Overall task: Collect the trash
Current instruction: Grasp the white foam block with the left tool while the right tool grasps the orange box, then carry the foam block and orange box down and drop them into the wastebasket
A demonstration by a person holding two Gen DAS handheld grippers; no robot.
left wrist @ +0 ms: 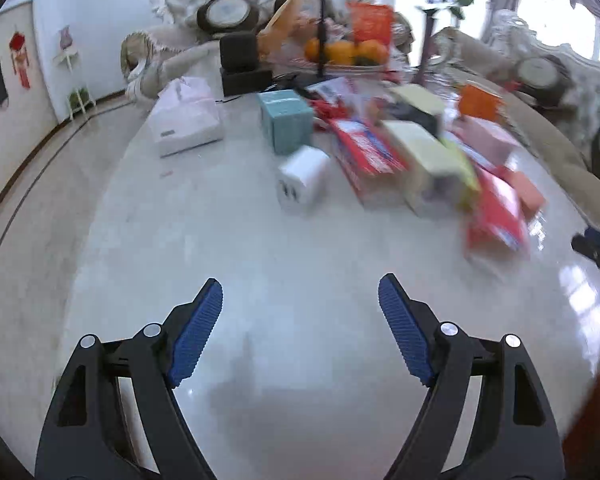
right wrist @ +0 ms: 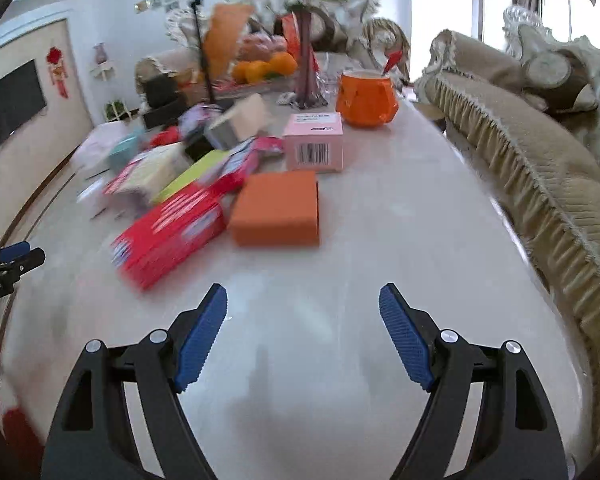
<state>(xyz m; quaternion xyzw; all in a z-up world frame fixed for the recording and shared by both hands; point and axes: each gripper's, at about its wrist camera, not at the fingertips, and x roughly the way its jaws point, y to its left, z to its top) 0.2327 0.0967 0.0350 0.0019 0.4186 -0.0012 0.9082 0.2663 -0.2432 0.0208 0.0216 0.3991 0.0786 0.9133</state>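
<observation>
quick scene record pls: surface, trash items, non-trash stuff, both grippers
surface: pale glossy table, sofa beside it
trash pile: red box, orange box, pink box with barcode, yellow-green box, white box, teal box; more boxes, blurred
other items: orange mug, oranges, vase with flowers
left gripper: open, empty, above bare table
right gripper: open, empty, above bare table, nearest the red box and orange box
image quality: motion blur, worst on the pile
</observation>
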